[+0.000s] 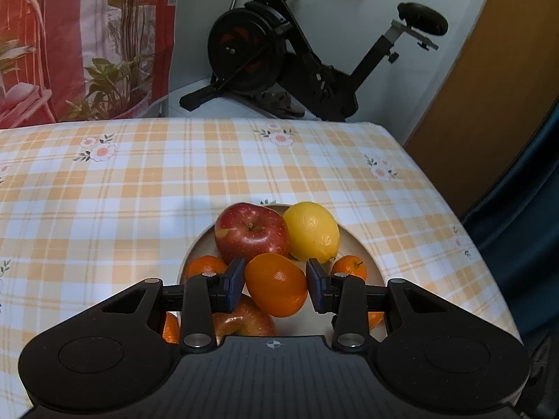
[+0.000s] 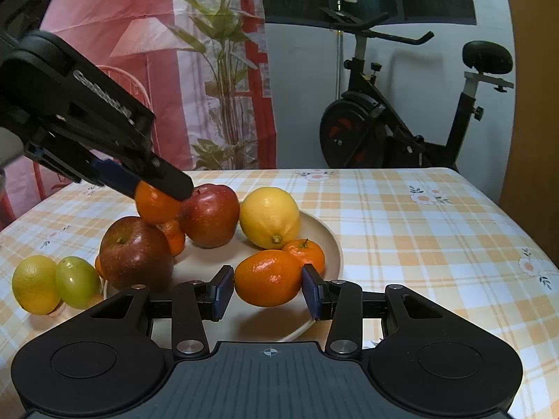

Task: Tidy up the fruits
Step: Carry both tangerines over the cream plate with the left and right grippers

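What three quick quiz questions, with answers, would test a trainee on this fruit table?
1. True or false: the left gripper is empty.
2. How many red apples does the right wrist view show?
3. Which fruits lie beside the plate, on the tablecloth? A) a yellow-green citrus and a green fruit. B) a lemon and an apple. C) two mandarins.

Key:
1. False. It grips a raised orange above the plate.
2. Two: the back apple and the front apple.
3. A: the yellow-green citrus and the green fruit.
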Tool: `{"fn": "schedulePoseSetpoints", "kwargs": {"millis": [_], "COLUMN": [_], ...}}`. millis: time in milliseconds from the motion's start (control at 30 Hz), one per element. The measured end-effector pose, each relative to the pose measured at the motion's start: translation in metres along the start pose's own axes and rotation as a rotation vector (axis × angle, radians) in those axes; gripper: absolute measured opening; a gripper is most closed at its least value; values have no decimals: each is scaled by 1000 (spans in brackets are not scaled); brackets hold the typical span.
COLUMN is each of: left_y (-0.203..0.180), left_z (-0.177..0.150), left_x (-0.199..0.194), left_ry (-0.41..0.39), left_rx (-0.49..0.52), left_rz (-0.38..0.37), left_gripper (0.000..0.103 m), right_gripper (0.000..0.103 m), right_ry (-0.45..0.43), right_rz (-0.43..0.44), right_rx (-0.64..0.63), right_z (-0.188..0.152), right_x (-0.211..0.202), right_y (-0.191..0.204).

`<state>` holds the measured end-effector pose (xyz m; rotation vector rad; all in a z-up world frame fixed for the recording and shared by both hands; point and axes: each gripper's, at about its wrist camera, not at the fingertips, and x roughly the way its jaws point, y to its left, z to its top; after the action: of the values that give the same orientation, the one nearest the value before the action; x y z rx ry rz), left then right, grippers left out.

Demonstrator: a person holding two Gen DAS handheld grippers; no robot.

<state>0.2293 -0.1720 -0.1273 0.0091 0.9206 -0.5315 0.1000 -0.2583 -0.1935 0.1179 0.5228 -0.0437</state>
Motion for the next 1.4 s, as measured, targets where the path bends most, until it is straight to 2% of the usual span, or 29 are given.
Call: {"fn": "schedulePoseSetpoints", "kwargs": {"millis": [600,1400], "left_y": [-8,-6], "left_z": [-1,-1], "left_x": [26,19], "left_ry": [38,24], "left_rx": [32,18], "left_rz": [40,19], "left_gripper": [40,41], "right_gripper": [40,41], "right_ry": [17,8], "right_rz": [-16,-13], "right_rx": [10,8], "right_z": [-1,-1], "right_x": [2,0], "right_y": [-1,0]}}
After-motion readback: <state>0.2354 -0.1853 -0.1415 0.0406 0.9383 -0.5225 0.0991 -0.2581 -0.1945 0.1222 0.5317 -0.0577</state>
